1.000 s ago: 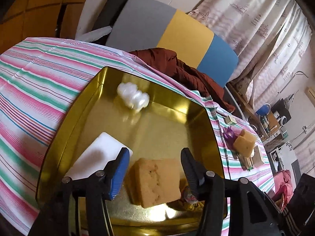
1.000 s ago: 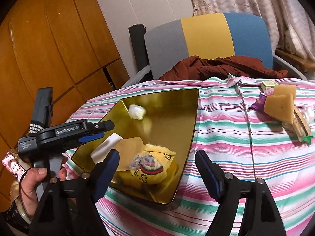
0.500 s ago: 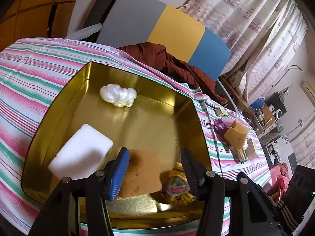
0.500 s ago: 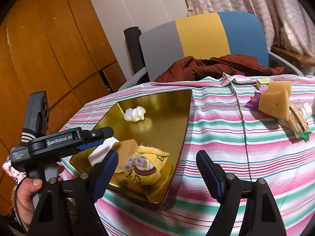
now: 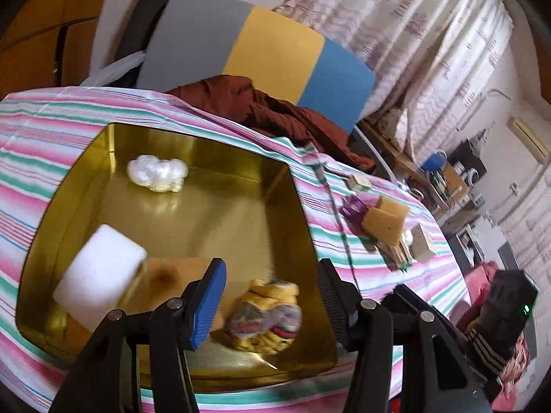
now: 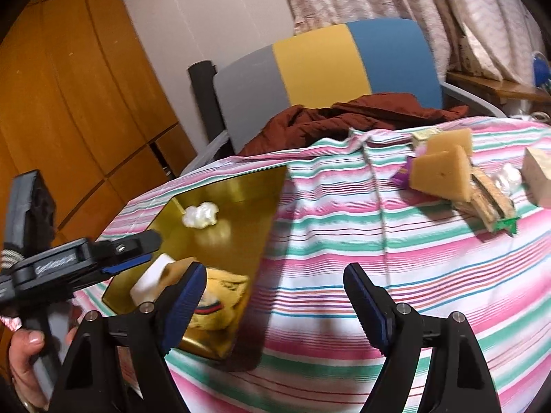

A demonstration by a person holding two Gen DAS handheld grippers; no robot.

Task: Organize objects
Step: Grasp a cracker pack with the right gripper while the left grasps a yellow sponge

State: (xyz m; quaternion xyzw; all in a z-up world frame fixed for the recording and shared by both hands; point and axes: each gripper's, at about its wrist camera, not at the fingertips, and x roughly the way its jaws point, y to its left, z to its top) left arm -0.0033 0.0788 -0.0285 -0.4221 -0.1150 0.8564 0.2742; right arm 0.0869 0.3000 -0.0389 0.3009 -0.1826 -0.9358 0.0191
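A gold tray [image 5: 224, 223] [image 6: 241, 206] sits on the striped tablecloth. It holds a white fluffy ball [image 5: 156, 172] [image 6: 199, 215], a white block [image 5: 100, 275], a tan sponge [image 5: 172, 275] and a crumpled yellow cloth [image 5: 268, 313] [image 6: 224, 292]. My left gripper [image 5: 270, 296] [image 6: 149, 249] hovers open above the tray's near end and grips nothing. My right gripper [image 6: 275, 282] is open and empty over the cloth, just right of the tray. To the right lie tan sponge wedges [image 6: 440, 172] [image 5: 384, 220], a purple piece [image 5: 353, 206], a small cube [image 5: 358, 183] and a wooden block [image 6: 539, 175].
A grey, yellow and blue chair [image 6: 327, 65] stands behind the table with a brown garment [image 6: 344, 117] draped over its seat. A person's hand [image 6: 24, 344] holds the left gripper's handle. Wooden panelling is at the left, curtains at the back right.
The left gripper has drawn back and up from the tray, so the tan sponge no longer sits between its fingers. The right gripper has swung right, toward the pile of loose objects.
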